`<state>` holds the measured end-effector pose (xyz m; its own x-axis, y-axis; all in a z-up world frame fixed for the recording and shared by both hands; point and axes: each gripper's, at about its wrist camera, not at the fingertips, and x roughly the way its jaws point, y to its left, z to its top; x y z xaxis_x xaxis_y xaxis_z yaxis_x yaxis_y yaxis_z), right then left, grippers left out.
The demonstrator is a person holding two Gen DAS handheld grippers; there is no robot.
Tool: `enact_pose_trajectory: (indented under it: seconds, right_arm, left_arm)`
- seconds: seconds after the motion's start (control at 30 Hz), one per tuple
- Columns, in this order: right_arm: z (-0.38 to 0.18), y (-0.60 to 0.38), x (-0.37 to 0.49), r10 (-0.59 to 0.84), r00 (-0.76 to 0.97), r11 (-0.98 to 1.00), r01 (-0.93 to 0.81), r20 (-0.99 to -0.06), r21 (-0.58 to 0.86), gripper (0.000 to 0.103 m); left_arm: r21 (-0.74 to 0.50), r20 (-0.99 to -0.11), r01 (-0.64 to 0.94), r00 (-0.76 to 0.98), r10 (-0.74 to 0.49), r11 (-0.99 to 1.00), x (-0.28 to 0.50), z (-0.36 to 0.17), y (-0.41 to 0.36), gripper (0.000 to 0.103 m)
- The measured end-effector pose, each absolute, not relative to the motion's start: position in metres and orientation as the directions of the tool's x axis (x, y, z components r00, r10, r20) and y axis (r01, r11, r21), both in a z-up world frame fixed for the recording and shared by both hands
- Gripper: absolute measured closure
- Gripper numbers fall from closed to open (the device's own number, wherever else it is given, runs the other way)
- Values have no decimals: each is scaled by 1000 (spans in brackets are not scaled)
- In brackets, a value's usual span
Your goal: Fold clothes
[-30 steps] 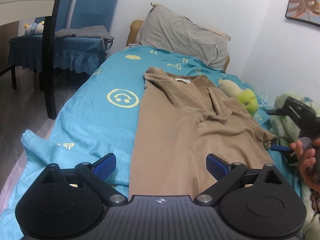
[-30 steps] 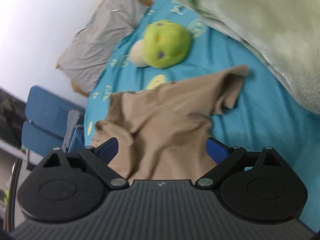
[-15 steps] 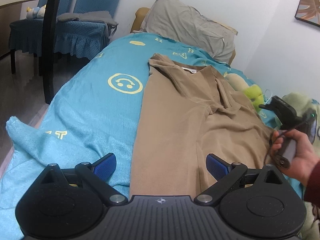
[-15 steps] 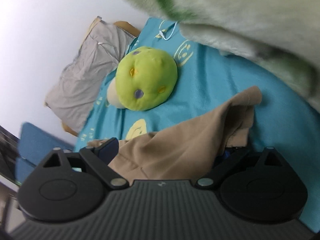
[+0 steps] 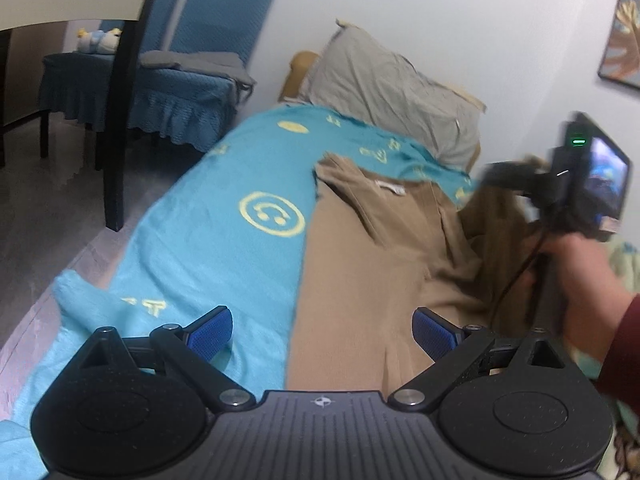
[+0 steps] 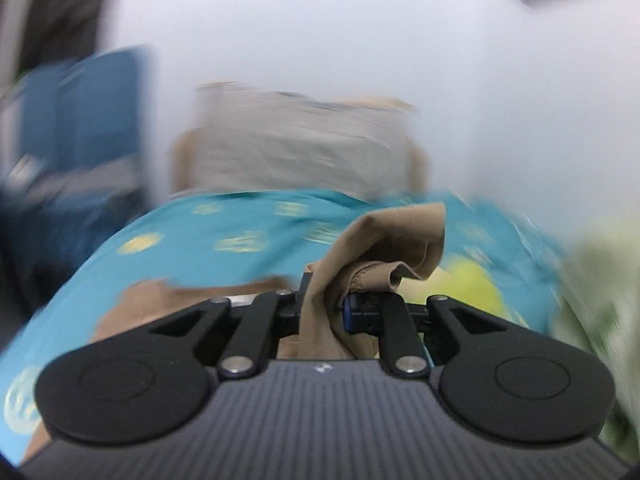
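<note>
A tan shirt [image 5: 372, 264] lies lengthwise on the teal bedspread [image 5: 224, 224], collar toward the pillow. My left gripper [image 5: 322, 330] is open and empty, low over the shirt's near hem. My right gripper [image 6: 326, 312] is shut on the shirt's right sleeve [image 6: 384, 248], which bunches up between the pads and is lifted off the bed. In the left wrist view the right gripper [image 5: 504, 176] is held up at the shirt's right side, with tan cloth hanging from it. The right wrist view is blurred.
A grey pillow [image 5: 392, 88] leans on the wall at the head of the bed. A green plush toy [image 6: 472, 284] and a pale green blanket [image 6: 600, 280] lie to the right. Blue chairs [image 5: 188, 72] and a dark table leg [image 5: 120, 120] stand left of the bed.
My right gripper closed on the shirt's right sleeve and lifted it up and toward the middle of the shirt. My left gripper stayed open over the hem, tilting slightly.
</note>
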<state>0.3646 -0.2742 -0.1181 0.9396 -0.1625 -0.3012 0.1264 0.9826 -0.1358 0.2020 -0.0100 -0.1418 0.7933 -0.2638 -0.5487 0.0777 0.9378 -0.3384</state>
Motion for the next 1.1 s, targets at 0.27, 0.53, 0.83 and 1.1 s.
enact_pose_trajectory:
  seconds: [0.27, 0.53, 0.83, 1.1]
  right_arm:
    - [-177, -185, 376, 36, 846, 959, -179, -531, -219, 67]
    - [-113, -223, 321, 175, 831, 979, -202, -528, 6, 13]
    - [-16, -298, 154, 134, 854, 972, -16, -502, 233, 13]
    - [-30, -345, 53, 40, 859, 933, 151, -510, 327, 13]
  left_arm:
    - [-366, -562, -5, 799, -216, 931, 208, -141, 12, 5]
    - [-315, -556, 33, 804, -213, 948, 205, -135, 2, 5]
    - [-248, -541, 122, 805, -242, 961, 175, -116, -21, 5]
    - [-181, -581, 245, 755, -304, 953, 126, -106, -55, 5]
